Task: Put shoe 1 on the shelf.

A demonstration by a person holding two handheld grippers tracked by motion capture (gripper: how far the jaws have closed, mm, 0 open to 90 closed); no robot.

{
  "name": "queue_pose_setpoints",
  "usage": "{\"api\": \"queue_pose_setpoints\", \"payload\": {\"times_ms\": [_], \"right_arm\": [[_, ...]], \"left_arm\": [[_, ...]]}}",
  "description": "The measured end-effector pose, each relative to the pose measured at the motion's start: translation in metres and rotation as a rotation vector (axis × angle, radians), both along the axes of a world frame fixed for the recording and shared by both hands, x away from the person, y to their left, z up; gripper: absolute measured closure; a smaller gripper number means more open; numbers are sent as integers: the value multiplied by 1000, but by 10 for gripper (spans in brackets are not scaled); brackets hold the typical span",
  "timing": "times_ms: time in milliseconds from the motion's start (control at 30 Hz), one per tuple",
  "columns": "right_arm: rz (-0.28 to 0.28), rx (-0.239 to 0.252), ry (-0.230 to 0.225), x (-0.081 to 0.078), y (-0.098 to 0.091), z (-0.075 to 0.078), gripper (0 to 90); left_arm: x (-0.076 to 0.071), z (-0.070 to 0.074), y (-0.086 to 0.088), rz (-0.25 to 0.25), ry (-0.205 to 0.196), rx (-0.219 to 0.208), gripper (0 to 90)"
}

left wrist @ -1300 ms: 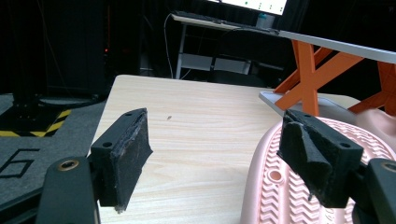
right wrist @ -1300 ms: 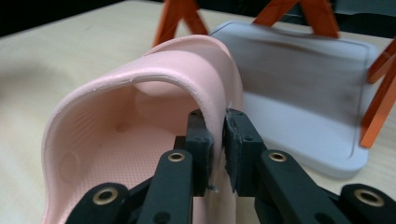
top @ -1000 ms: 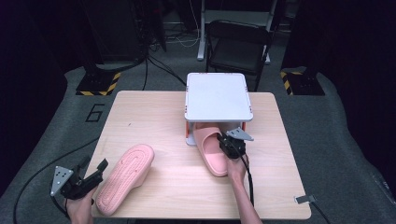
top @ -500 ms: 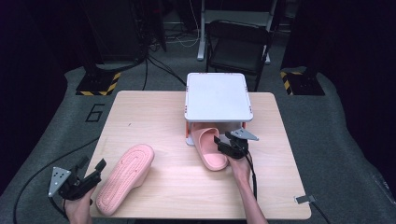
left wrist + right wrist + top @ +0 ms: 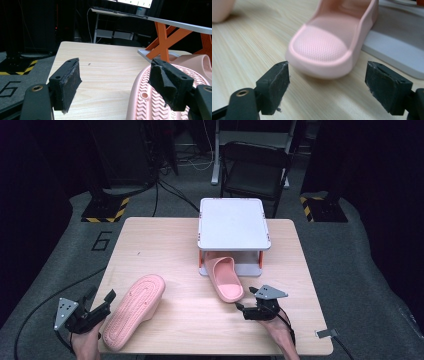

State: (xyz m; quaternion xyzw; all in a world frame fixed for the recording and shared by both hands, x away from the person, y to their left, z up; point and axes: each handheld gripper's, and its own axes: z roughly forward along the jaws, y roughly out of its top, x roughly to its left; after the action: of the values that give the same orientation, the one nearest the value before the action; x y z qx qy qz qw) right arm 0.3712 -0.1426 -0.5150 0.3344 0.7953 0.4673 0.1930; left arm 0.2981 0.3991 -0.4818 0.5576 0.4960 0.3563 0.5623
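Two pink slippers lie on the wooden table [image 5: 165, 245]. One slipper [image 5: 227, 280] sits right way up, its toe end under the white shelf [image 5: 232, 222]. My right gripper [image 5: 245, 299] stands open just short of its heel; in the right gripper view the rounded heel [image 5: 322, 47] lies ahead of the open right gripper [image 5: 328, 75], touching neither jaw. The other slipper [image 5: 135, 307] lies sole up at the front left. My left gripper [image 5: 100, 295] is open beside it, and the ribbed sole [image 5: 150, 100] sits by the right jaw of the left gripper [image 5: 116, 72].
The shelf stands on orange legs [image 5: 162, 35] over a grey base plate [image 5: 392, 47] at the back middle of the table. A black chair [image 5: 257, 170] is behind the table. Bare wood lies between the two slippers and along the left side.
My right gripper has drawn back from the upright slipper toward the front edge. That slipper now lies a little farther in under the shelf. The left gripper has hardly moved.
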Motion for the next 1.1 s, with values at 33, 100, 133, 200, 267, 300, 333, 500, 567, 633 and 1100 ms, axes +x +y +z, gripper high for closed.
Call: {"api": "queue_pose_setpoints", "payload": {"times_ms": [33, 100, 133, 200, 267, 300, 333, 500, 567, 633, 1100], "right_arm": [[-6, 6, 10, 1, 1, -3, 217], [-16, 0, 27, 5, 3, -9, 238], [-18, -5, 31, 7, 5, -9, 257], [-13, -11, 10, 10, 8, -8, 285], [-16, -5, -1, 13, 11, -6, 302], [-24, -3, -4, 15, 13, -5, 304], [-28, -6, -8, 18, 15, -4, 305], [-57, -10, -6, 33, 27, -1, 323], [-76, -8, 0, 38, 32, -1, 339], [-75, -18, -5, 45, 37, -1, 344], [-159, 44, 38, 89, 65, -4, 375]], "left_arm": [[0, 0, 0, 0, -1, 2, 248], [0, 0, 0, 1, -2, 3, 248], [0, 0, 0, 4, 1, 1, 248], [0, -1, 2, 8, 4, 0, 248], [0, -1, 2, 11, 7, 0, 248], [0, -1, 2, 11, 7, 0, 248], [0, -1, 2, 10, 5, -1, 248], [0, -1, 3, 13, 1, -3, 248], [0, -1, 4, 13, 2, -5, 248], [0, -1, 5, 17, 3, -5, 248], [-1, -2, 7, 21, 7, -8, 248]]}}
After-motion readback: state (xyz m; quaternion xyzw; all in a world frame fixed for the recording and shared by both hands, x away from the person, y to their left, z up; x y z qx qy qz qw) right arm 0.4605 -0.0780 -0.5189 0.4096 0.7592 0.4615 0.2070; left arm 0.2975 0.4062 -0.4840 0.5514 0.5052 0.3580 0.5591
